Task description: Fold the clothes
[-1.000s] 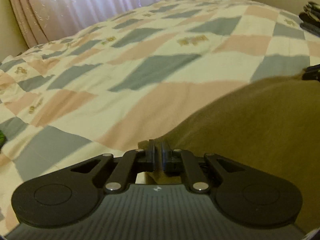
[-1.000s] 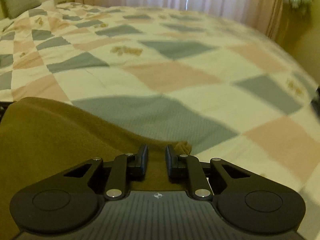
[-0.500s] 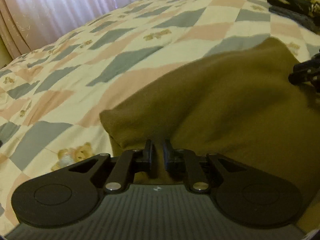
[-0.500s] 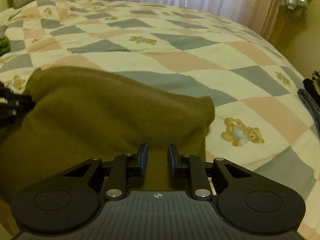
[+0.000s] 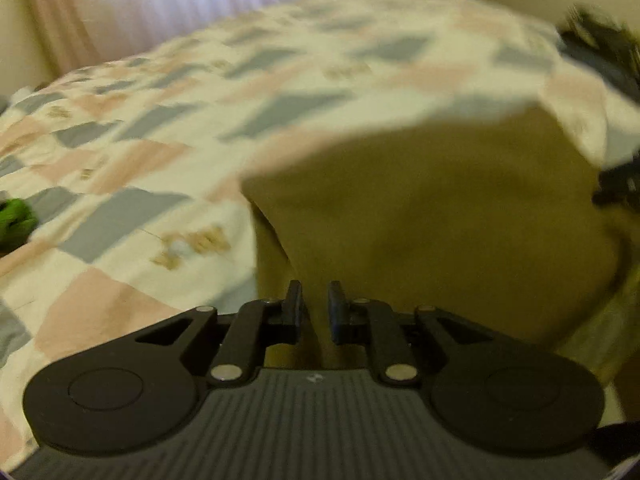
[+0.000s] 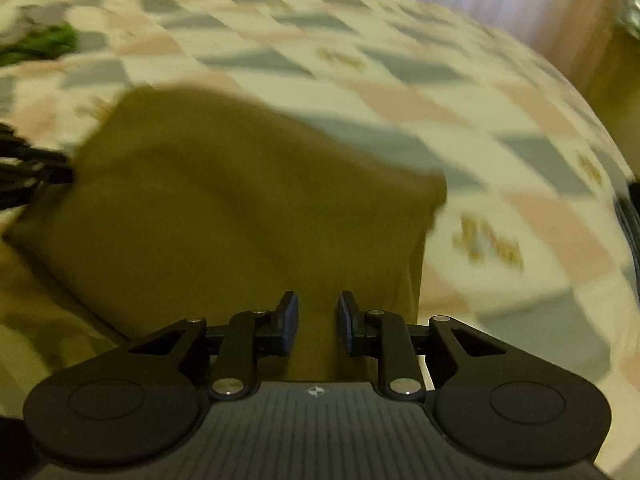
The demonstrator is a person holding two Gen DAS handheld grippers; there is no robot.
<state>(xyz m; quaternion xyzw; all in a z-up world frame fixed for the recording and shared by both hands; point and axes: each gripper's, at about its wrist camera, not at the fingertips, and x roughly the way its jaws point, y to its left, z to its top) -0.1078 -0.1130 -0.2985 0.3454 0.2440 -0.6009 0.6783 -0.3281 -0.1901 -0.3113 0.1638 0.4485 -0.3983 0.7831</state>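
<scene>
The olive-brown garment [image 5: 432,216] lies doubled over on the near part of the patchwork quilt [image 5: 168,148], one fold apparently made and more likely left; the left gripper [image 5: 314,308] and right gripper [image 6: 318,320] each stand slightly parted, cloth between the jaws but seemingly unpinched; a green item [image 5: 16,220] sits far left.

Far quilt [image 5: 304,80]: open, flat, nothing across it.
Near middle: olive cloth [image 5: 420,208] fills it.
Left edge: green thing [image 5: 16,220].
Far right: dark clothes [image 5: 600,52].
</scene>
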